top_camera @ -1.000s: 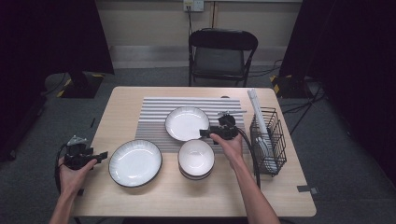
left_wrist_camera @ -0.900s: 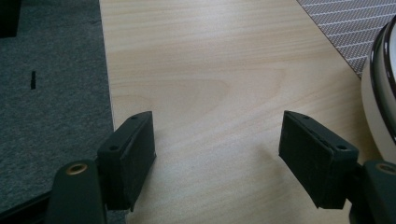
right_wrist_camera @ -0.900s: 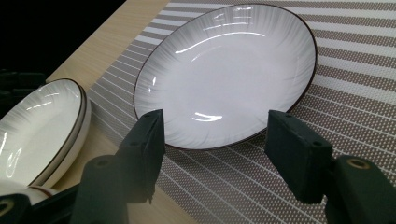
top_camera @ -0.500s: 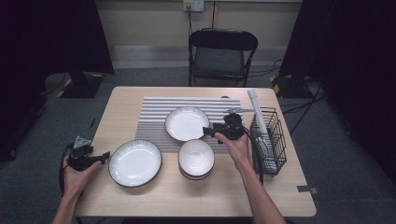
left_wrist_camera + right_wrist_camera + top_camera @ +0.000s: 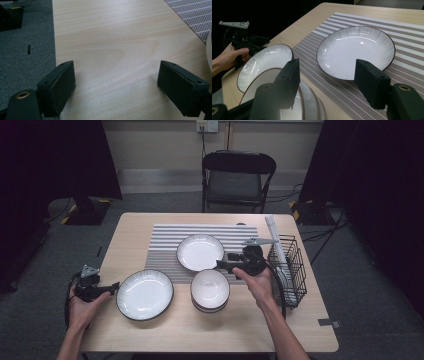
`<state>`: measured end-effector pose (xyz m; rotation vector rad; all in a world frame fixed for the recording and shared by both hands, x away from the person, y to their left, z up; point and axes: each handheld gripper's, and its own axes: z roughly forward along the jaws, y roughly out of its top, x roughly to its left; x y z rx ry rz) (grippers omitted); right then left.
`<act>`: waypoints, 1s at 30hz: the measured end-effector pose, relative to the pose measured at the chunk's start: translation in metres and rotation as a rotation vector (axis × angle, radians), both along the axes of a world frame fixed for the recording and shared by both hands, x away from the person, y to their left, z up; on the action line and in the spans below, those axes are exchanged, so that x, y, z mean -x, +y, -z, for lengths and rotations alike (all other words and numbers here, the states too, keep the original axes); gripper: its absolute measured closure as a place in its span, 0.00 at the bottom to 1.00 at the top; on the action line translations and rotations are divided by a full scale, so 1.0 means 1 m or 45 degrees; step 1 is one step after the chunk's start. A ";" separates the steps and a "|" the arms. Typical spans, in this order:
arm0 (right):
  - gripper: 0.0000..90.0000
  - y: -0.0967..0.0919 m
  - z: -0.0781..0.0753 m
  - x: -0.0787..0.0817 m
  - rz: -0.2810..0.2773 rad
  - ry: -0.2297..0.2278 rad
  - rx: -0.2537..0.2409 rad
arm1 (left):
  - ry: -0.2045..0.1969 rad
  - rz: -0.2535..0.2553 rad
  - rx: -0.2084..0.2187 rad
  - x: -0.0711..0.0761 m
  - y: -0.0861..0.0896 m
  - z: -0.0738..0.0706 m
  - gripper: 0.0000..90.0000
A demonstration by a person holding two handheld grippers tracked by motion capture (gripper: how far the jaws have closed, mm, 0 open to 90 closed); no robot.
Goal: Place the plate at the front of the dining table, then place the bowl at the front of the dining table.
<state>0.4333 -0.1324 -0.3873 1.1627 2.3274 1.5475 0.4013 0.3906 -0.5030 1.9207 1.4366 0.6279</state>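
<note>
A white dark-rimmed plate lies on the striped mat, and a second plate lies on the bare table to the left. A stack of white bowls sits between them at the front. My right gripper hovers open above the bowls' far rim, pointing left at the mat plate; in its own view the gripper holds nothing. My left gripper rests by the left plate's rim. Its jaws have just been opening and stand wide over bare wood, with nothing between them.
A black wire rack stands at the table's right edge with white dishware leaning in it. A folding chair is behind the table. The table's left edge runs close beside the left gripper.
The right hand has lifted and drawn slightly right and back from the bowl stack. The left hand has stayed in place beside the left plate.
</note>
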 end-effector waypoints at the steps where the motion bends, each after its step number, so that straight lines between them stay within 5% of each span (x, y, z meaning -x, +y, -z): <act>1: 0.41 0.001 -0.001 0.003 -0.008 -0.002 0.009 | -0.004 -0.011 -0.002 0.001 -0.001 0.000 0.16; 17: 0.49 0.016 0.003 0.018 -0.114 0.004 0.153 | -0.004 -0.002 0.006 0.000 -0.001 0.000 0.17; 30: 0.74 0.026 0.015 0.016 -0.136 -0.003 0.247 | -0.002 0.008 0.004 0.000 0.000 0.000 0.17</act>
